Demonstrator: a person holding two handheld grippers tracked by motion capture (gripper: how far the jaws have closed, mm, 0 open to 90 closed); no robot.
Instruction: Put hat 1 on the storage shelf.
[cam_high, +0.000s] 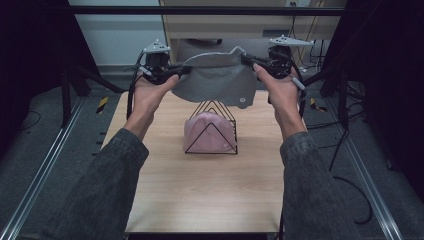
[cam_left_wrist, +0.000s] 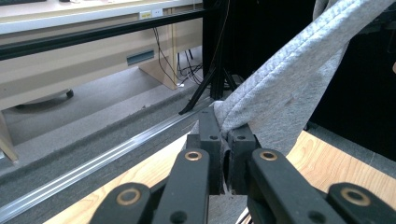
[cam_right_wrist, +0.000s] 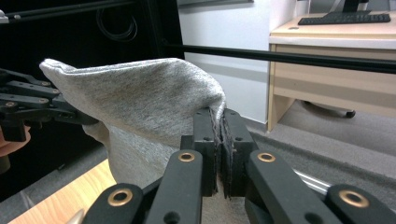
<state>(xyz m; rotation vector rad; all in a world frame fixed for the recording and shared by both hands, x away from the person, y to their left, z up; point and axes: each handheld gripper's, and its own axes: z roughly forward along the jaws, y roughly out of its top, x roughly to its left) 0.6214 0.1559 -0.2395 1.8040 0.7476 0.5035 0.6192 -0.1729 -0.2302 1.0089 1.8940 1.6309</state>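
A grey knitted cloth hat (cam_high: 216, 82) hangs stretched in the air between two hand-held black two-jaw grippers, above the far half of a light wooden table (cam_high: 200, 195). The left gripper (cam_high: 176, 71) pinches the hat's left edge; in the left gripper view its jaws (cam_left_wrist: 223, 140) are pressed together with the ribbed grey hem caught between the pads, and the fabric rises away to the upper right. The right gripper (cam_high: 248, 61) pinches the opposite edge; in the right gripper view (cam_right_wrist: 219, 135) its jaws are likewise closed on a thin fold of the grey fabric, and the cloth spreads away to the left toward the other gripper (cam_right_wrist: 88, 119), seen farther off. The person's left hand (cam_high: 150, 95) and right hand (cam_high: 282, 90) hold the grippers at about the same height, forearms in dark grey denim sleeves (cam_high: 100, 190) coming in from the bottom of the high view.

Below the hat, near the middle of the table, stands a black wire rack (cam_high: 215, 107) with triangular dividers. A pink cloth hat (cam_high: 207, 135) sits in the rack's near compartments. The grey hat's lower edge hangs just above the rack's far wires, apart from the pink hat. A small pale round mark (cam_high: 241, 99) shows near the grey hat's lower right corner.
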